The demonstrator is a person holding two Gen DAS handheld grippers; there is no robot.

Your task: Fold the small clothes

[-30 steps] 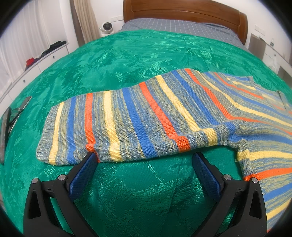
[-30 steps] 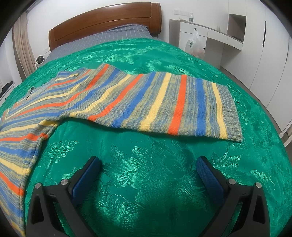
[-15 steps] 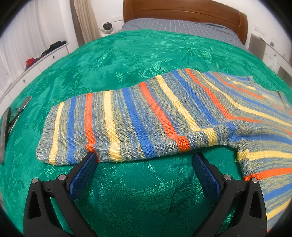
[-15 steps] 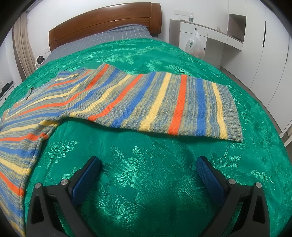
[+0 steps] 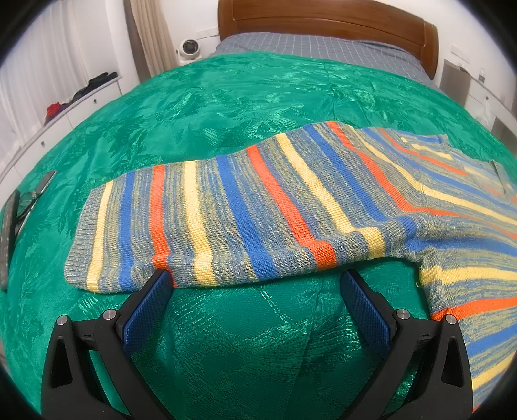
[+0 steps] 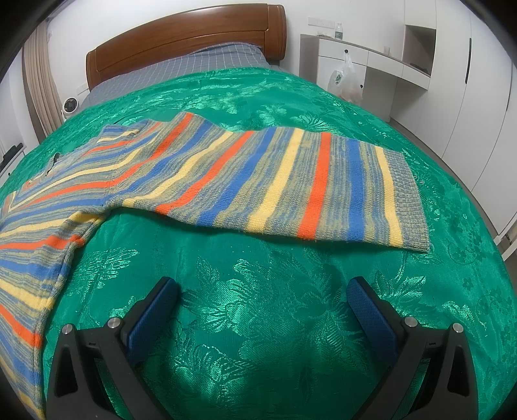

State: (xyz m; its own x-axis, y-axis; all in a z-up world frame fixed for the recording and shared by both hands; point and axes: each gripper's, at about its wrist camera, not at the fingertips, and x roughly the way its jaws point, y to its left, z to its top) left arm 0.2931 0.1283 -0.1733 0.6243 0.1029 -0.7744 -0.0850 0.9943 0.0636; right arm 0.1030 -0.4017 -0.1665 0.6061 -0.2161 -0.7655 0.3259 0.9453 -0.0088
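Note:
A striped knit sweater (image 5: 258, 206) in blue, orange, yellow and grey lies flat on the green bedspread (image 5: 245, 97). In the left wrist view its left sleeve stretches out to a ribbed cuff (image 5: 80, 248). My left gripper (image 5: 255, 287) is open and empty, with its tips at the sleeve's near edge. In the right wrist view the sweater's (image 6: 258, 181) right sleeve ends in a ribbed cuff (image 6: 407, 200). My right gripper (image 6: 263, 292) is open and empty, on the bedspread (image 6: 258, 323) a short way in front of that sleeve.
A dark remote and glasses (image 5: 13, 223) lie at the bed's left edge. A wooden headboard (image 5: 323, 19) and grey checked sheet (image 5: 310, 48) are at the far end. White cabinets (image 6: 452, 80) and a plastic bag (image 6: 345, 80) stand on the right.

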